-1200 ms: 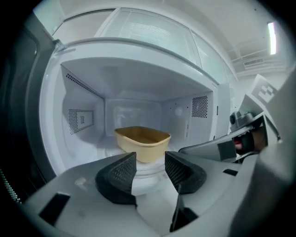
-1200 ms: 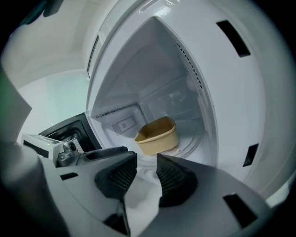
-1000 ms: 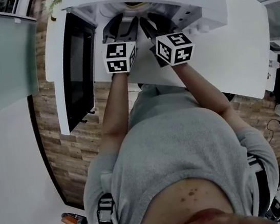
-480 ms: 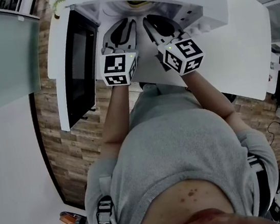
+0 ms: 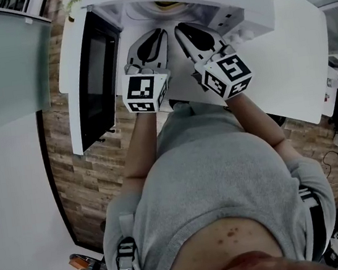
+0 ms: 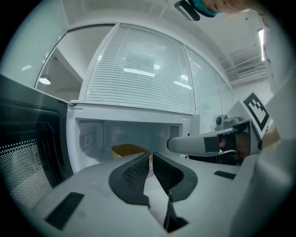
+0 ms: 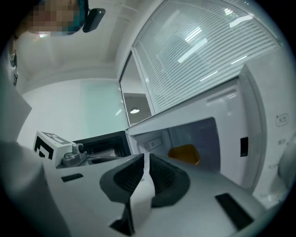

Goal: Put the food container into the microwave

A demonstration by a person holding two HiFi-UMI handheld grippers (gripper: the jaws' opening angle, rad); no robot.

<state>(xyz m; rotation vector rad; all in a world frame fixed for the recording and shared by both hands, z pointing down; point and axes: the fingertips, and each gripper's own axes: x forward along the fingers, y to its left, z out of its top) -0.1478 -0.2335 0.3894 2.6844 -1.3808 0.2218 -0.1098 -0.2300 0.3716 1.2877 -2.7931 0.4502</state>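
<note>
Trouble is waiting at the open door (image 5: 89,80): with the food container (image 6: 130,149) sitting inside the microwave (image 6: 138,113) and my left gripper (image 6: 151,157) and right gripper (image 7: 146,158) just closing their empty fingers (image 6: 134,173) together, I am risking clipping that door.

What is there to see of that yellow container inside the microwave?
The food container is a yellow-orange tub with rounded corners, perhaps plastic. It stands upright deep inside the open microwave, seemingly resting on the cavity floor near the back wall. Its lower part is hidden in every view, and nothing else visibly touches it.
</note>
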